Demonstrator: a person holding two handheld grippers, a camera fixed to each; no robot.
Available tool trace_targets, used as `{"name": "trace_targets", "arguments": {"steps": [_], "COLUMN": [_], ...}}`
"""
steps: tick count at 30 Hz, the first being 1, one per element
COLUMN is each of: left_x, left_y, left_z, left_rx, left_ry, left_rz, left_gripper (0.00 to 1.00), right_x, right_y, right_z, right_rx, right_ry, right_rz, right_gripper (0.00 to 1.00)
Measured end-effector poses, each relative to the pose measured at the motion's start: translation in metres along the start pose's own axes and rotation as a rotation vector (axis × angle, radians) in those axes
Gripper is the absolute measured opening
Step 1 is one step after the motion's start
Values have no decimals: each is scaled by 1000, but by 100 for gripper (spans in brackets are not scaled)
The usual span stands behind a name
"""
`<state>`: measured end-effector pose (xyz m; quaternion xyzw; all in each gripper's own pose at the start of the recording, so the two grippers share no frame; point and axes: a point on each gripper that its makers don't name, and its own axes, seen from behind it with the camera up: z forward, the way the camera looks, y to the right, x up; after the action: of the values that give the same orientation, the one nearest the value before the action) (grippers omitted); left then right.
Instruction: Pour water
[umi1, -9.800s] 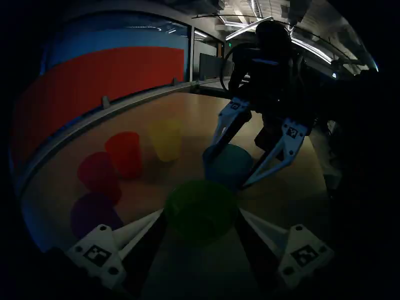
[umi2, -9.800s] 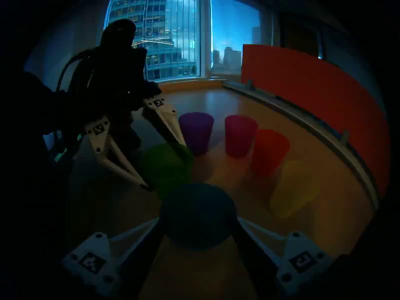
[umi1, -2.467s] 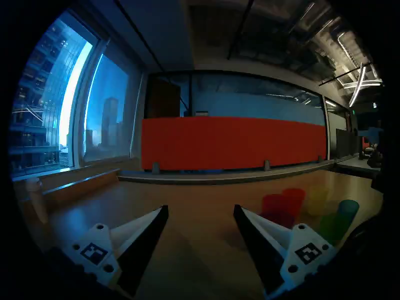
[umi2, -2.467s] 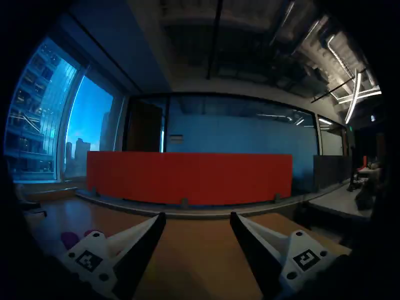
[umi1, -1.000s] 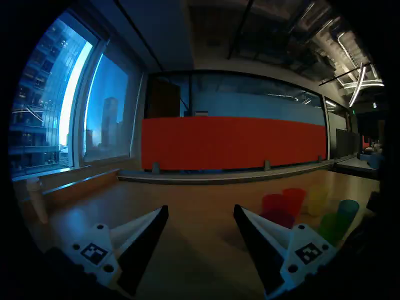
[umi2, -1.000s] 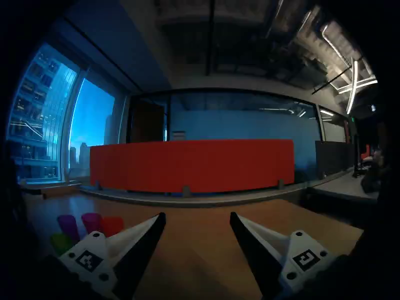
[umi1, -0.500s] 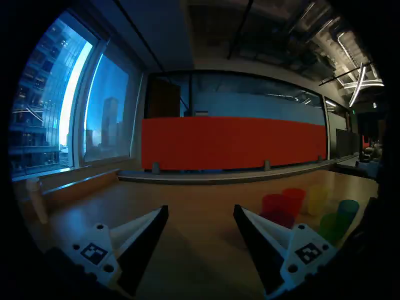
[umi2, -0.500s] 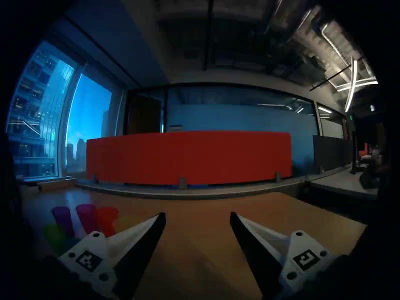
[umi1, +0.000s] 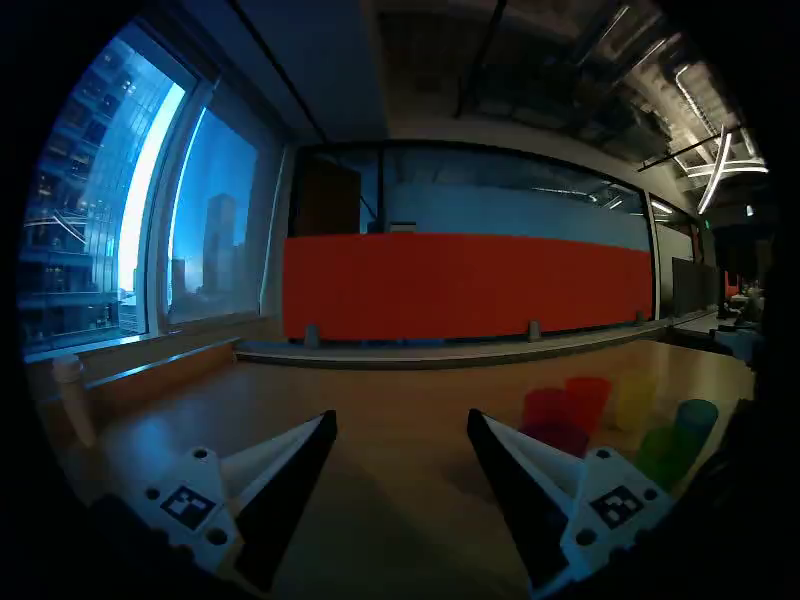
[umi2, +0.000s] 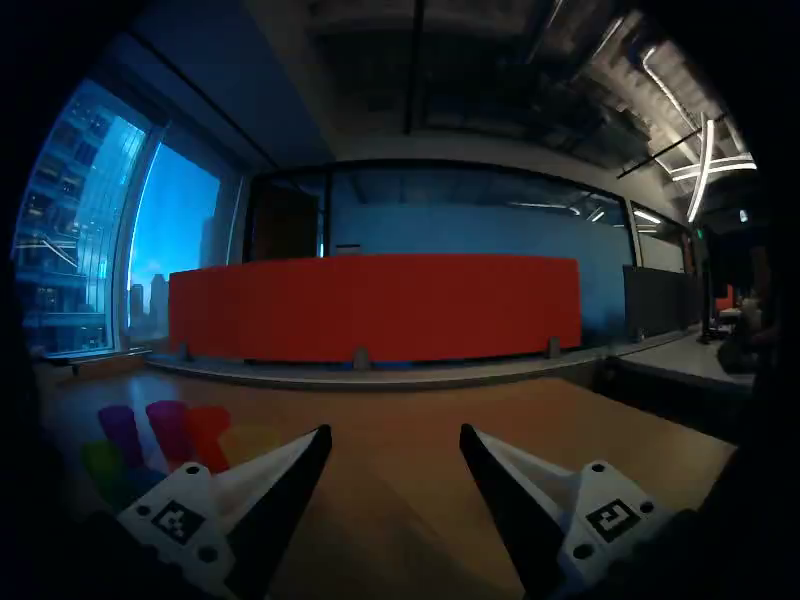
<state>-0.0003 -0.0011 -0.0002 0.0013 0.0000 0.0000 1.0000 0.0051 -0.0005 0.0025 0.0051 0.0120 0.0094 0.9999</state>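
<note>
In the left gripper view my left gripper (umi1: 400, 420) is open and holds nothing, low over the wooden table (umi1: 400, 400). To its right stand coloured plastic cups: red (umi1: 587, 398), a darker red one (umi1: 545, 407), yellow (umi1: 636, 396), blue (umi1: 695, 418) and green (umi1: 662, 452). In the right gripper view my right gripper (umi2: 395, 435) is open and bare too. At its left stand the purple cup (umi2: 120, 428), magenta cup (umi2: 168, 425), red cup (umi2: 208, 430), yellow cup (umi2: 248, 442) and green cup (umi2: 103, 465).
A long orange-red partition (umi1: 465, 285) runs along the table's far edge on a grey rail. Tall windows (umi1: 120, 230) stand at the left. A second desk (umi2: 680, 375) lies off to the right. The room is dim.
The right gripper has turned slightly, so the cups at its left have come further into view, the yellow one included. The left gripper has stayed still.
</note>
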Motion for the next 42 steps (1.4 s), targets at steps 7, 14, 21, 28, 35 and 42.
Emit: {"name": "trace_targets", "arguments": {"steps": [7, 14, 21, 28, 35, 42], "left_x": [0, 0, 0, 0, 0, 0], "left_y": [0, 0, 0, 0, 0, 0], "left_z": [0, 0, 0, 0, 0, 0], "left_rx": [0, 0, 0, 0, 0, 0], "left_ry": [0, 0, 0, 0, 0, 0], "left_rz": [0, 0, 0, 0, 0, 0], "left_gripper": [97, 97, 97, 97, 97, 97], "right_x": [-4, -4, -4, -4, -4, -4], "right_y": [0, 0, 0, -1, -1, -1], "right_z": [-1, -2, -3, -2, -2, -2], "right_rx": [1, -3, -2, -4, -4, -4], "right_ry": [-14, -20, -22, -24, -24, -24], "right_rz": [-17, -21, -20, -20, -20, -19], "right_gripper": [99, 99, 99, 99, 99, 99]}}
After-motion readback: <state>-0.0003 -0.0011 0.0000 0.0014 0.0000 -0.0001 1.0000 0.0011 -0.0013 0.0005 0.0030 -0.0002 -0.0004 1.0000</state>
